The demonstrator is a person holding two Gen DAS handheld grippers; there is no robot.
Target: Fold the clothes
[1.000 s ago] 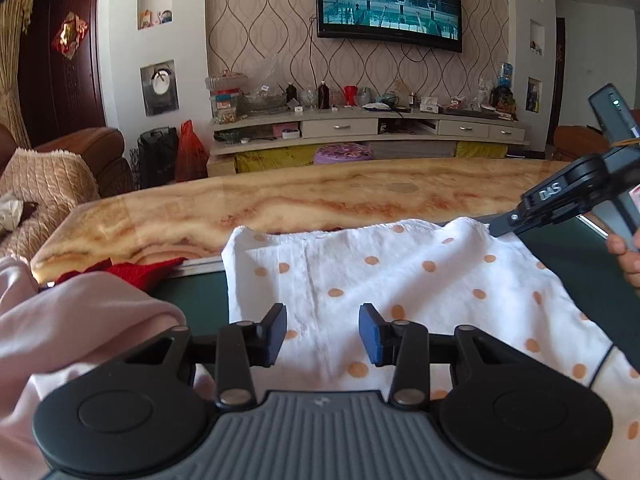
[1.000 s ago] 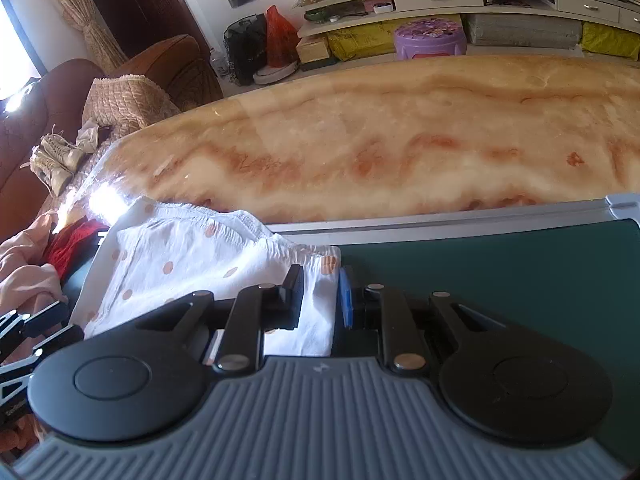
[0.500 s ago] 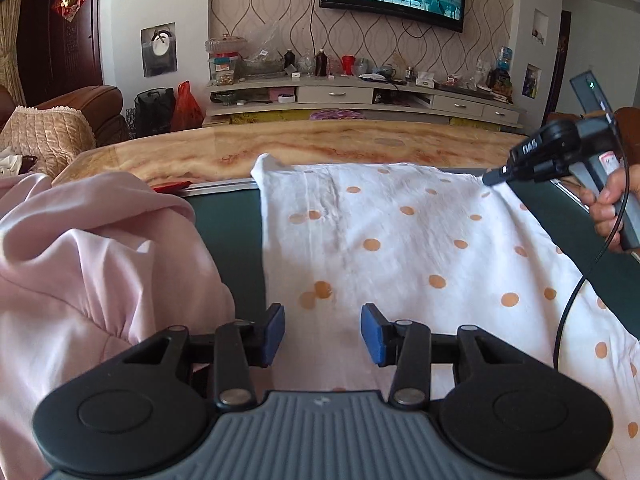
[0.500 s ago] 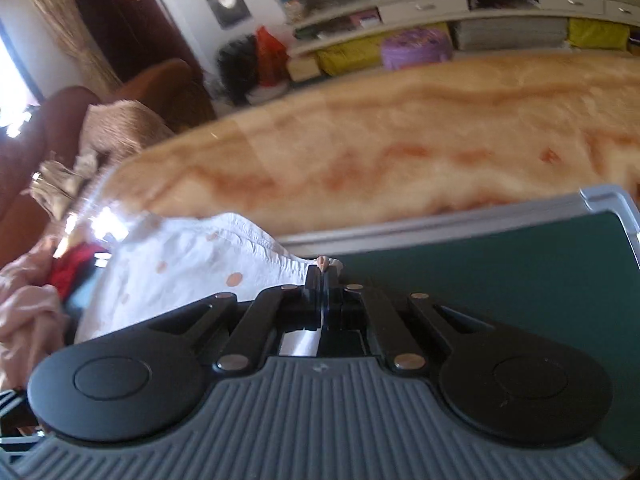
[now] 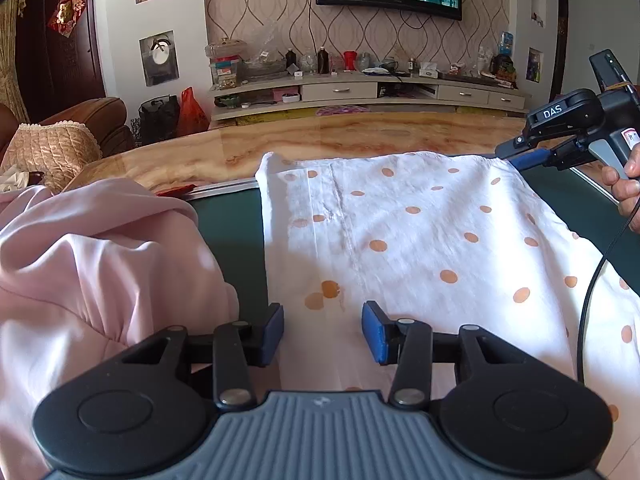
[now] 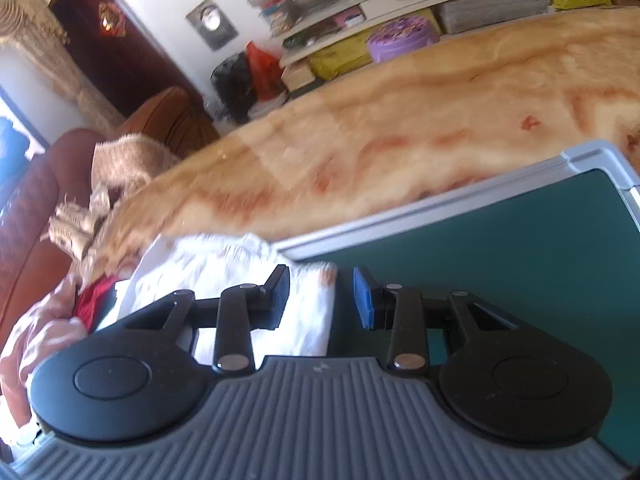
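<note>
Left wrist view first: the white garment with orange dots (image 5: 420, 240) lies spread flat across the dark green mat (image 5: 236, 248), its far edge reaching the mat's pale metal frame. The left gripper (image 5: 323, 332) hovers low over the near part of that cloth, blue pads (image 5: 374, 338) standing moderately apart with fabric showing beneath the gap, nothing pinched. A heap of pink clothing (image 5: 92, 280) sits just beside it on the left, with a scrap of red cloth (image 5: 176, 191) peeking out behind the heap.

Over at the far right corner of the garment, the right gripper (image 5: 516, 156) comes in, a hand (image 5: 624, 184) wrapped around its handle and a black cable (image 5: 592, 292) trailing down across the cloth.

Right wrist view, blurred and tilted: the right gripper (image 6: 322, 296) has its jaws opening, the garment's corner (image 6: 320, 276) lying under the gap but not pressed by either pad. Beyond the mat stretches the glossy marbled table (image 6: 400, 128).

Containers are scarce here: only the TV cabinet's shelves (image 5: 360, 84) hold bottles and jars, too small to tell apart.
</note>
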